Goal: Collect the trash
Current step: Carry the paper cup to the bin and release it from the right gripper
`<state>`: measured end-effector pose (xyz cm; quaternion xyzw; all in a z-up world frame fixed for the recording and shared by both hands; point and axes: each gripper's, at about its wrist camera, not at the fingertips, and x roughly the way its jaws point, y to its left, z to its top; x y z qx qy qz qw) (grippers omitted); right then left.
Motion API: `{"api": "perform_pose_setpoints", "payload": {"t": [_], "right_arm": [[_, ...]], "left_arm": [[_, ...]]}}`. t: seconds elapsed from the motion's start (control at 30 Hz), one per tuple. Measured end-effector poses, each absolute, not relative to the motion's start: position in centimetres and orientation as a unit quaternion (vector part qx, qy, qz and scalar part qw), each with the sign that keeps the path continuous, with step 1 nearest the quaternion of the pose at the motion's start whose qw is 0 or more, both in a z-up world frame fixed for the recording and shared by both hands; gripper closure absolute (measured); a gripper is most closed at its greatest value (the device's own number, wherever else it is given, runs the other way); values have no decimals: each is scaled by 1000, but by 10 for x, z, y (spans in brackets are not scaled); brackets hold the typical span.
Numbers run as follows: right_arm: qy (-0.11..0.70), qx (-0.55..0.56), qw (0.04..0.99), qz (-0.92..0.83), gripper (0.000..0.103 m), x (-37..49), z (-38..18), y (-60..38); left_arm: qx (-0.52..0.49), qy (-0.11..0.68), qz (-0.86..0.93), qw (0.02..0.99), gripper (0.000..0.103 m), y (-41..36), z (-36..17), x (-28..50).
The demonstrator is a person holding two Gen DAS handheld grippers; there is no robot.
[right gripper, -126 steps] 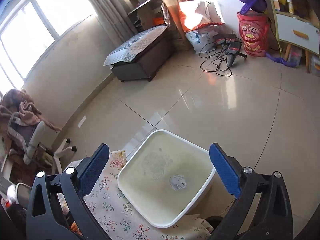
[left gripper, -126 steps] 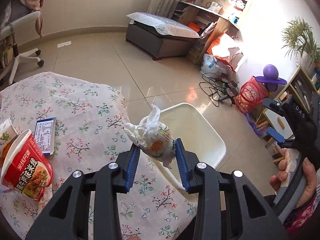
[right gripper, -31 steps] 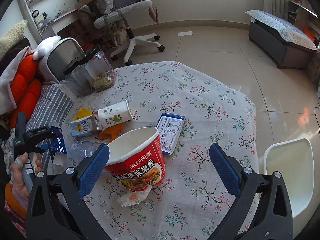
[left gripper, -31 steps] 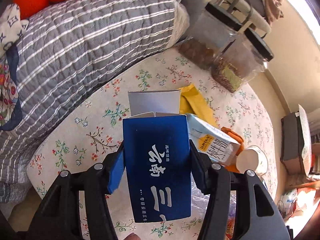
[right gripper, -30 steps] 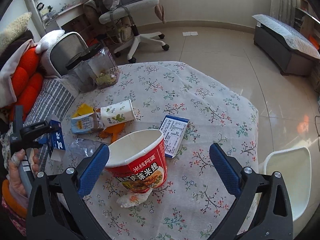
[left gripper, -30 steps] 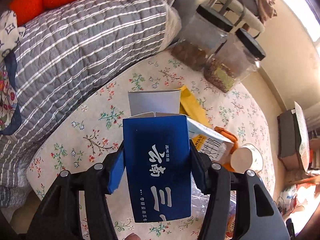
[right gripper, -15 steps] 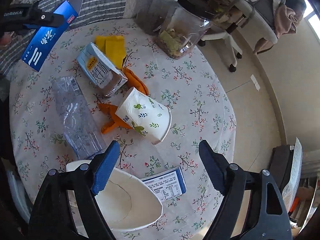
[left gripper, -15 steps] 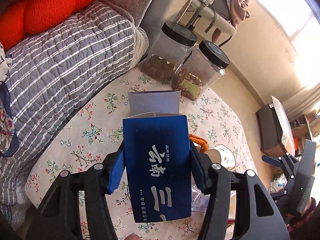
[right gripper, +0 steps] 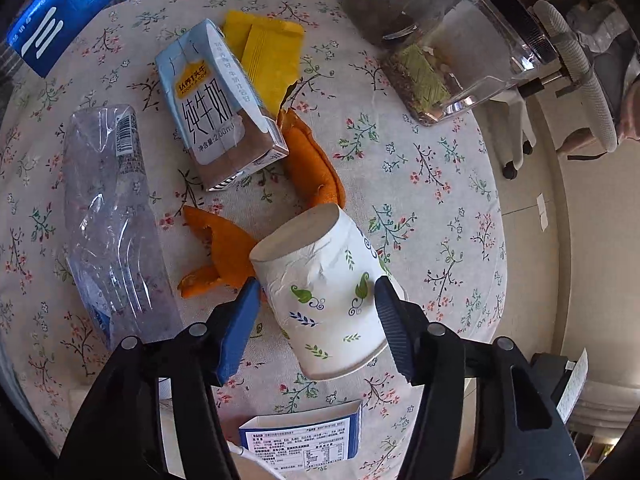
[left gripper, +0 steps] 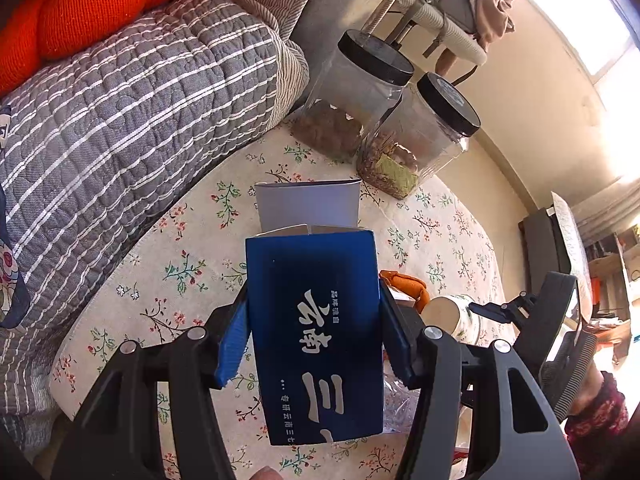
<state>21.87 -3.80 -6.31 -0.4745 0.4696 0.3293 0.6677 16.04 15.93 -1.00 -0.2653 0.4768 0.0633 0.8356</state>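
The right gripper (right gripper: 316, 298) points steeply down at the flowered table (right gripper: 440, 208), and a paper cup (right gripper: 320, 292) lies on its side between the two blue pads. Its jaws have just been closing around the cup; the right pad sits against the cup's wall, while the left pad stands at its edge beside an orange peel (right gripper: 220, 248), and I cannot tell whether the cup is truly pinched yet. The cup's flat bottom faces away from the gripper and its open rim lies back toward the gripper body.

Taking the paper cup as the landmark: the orange peel lies touching it on the left and beyond it. A milk carton (right gripper: 216, 108) lies farther beyond the cup, to the upper left, partly over a yellow wrapper (right gripper: 272, 56). A crushed clear bottle (right gripper: 108, 216) lies well to the left of the cup. A small blue-and-white box (right gripper: 300, 436) lies on the near side of the cup, under the gripper. A clear jar (right gripper: 440, 48) stands past the cup to the upper right.

The left gripper (left gripper: 312, 332) is clamped on an upright dark blue carton (left gripper: 316, 332), pads pressed on both narrow sides, held above the table's edge near a grey striped quilt (left gripper: 132, 92). In that view the cup (left gripper: 456, 316) shows just right of the carton.
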Motion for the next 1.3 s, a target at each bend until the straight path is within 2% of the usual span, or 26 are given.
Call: {"api": "perform_pose_setpoints", "payload": {"t": [0.13, 0.27, 0.43, 0.6, 1.07, 1.3], "right_arm": [[473, -459, 674, 334, 46, 222, -67, -36], [486, -419, 691, 333, 51, 231, -62, -42], [496, -309, 750, 310, 56, 249, -38, -63], [471, -215, 809, 280, 57, 243, -5, -93], [356, -15, 917, 177, 57, 126, 70, -200], [322, 12, 943, 79, 57, 58, 86, -278]], "left_arm": [[-278, 484, 56, 828, 46, 162, -14, 162], [-278, 485, 51, 828, 46, 160, -14, 163], [-282, 486, 38, 826, 46, 156, -15, 164], [-267, 475, 25, 838, 46, 145, -6, 162], [-175, 394, -50, 901, 46, 70, 36, 127], [-141, 353, -86, 921, 46, 33, 55, 98]]}}
